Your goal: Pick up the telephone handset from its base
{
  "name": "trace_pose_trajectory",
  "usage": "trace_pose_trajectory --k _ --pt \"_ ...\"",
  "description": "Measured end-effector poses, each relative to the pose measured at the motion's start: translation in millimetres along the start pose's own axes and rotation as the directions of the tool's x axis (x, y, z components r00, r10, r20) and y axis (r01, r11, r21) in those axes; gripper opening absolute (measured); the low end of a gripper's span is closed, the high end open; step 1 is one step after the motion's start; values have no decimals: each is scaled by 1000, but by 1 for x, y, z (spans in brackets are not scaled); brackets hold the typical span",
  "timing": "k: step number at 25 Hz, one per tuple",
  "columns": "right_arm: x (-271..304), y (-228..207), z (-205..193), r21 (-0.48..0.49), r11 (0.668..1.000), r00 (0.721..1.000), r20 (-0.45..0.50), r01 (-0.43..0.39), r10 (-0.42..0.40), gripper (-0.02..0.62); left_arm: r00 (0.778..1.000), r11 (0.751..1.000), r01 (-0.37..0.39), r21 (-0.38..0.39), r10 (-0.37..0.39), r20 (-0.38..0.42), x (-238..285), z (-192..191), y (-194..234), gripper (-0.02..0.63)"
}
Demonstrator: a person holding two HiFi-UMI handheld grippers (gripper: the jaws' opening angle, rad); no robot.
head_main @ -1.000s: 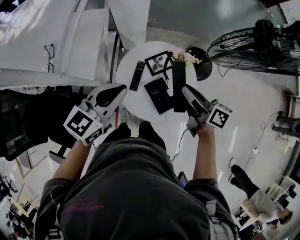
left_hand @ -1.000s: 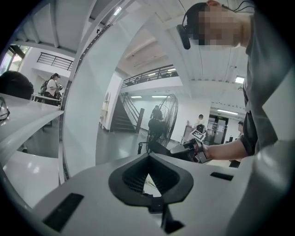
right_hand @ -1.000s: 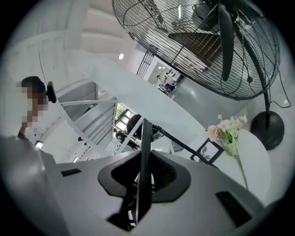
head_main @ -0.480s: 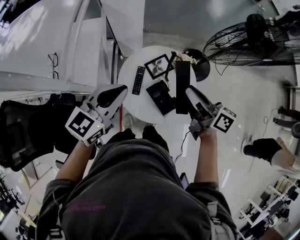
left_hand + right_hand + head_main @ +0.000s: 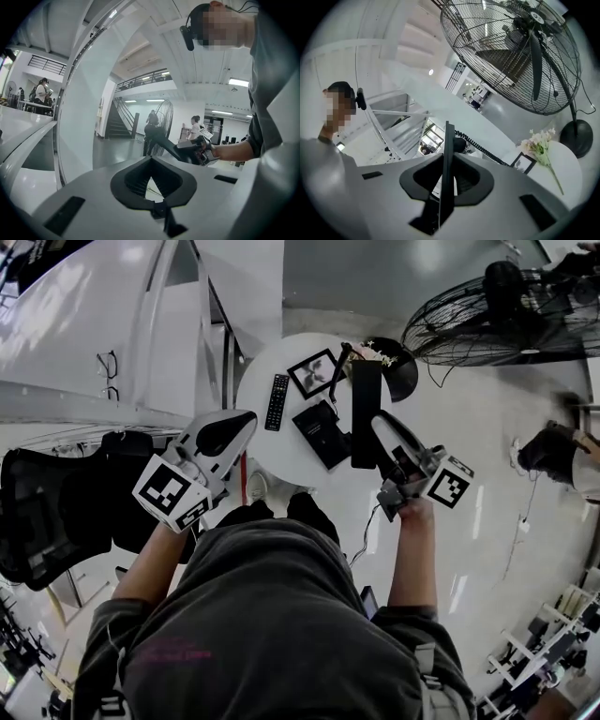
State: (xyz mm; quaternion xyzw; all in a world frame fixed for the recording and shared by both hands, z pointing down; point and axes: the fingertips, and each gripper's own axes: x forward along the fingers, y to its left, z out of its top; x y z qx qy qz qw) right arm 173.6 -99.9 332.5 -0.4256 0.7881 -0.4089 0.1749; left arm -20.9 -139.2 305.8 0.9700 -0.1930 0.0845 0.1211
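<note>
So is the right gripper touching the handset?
Touching. The right gripper view shows the handset squeezed between the jaws of the right gripper.

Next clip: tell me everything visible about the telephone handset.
The telephone handset is a long, flat black bar, plastic by its look. It is off the black base on the round white table, clamped edge-on between the jaws of the right gripper. A black coiled cord runs from its far end.
</note>
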Motion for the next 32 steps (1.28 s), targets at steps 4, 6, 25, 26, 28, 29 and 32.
trace_pose_trajectory --k 4,6,25,26,28,29,32 --pt "-1 2 -1 -10 1000 1000 4 -12 12 75 1000 1000 8 -1 -8 -3 2 -1 -3 14" --pt "-4 -1 -2 -3 1000 1000 7 -2 2 75 1000 1000 10 0 -10 -5 3 -1 -4 14" --pt "-4 -26 -11 57 997 999 -22 44 -43 75 1000 1000 -1 -13 1 -17 10 -6 -5 14" --pt "-4 -26 -11 57 997 999 -23 44 -43 75 1000 1000 -1 -14 1 -18 11 -7 -5 14" --pt "-3 -28 -11 58 997 999 -24 43 -42 75 1000 1000 -2 -15 2 -18 12 -7 -5 14" --pt "-3 -28 -11 58 997 999 -24 43 -41 75 1000 1000 -2 -16 2 -19 12 -8 -6 14" --pt "-3 -30 -11 60 997 999 -27 44 -42 75 1000 1000 -3 -17 2 -20 13 -8 -6 14"
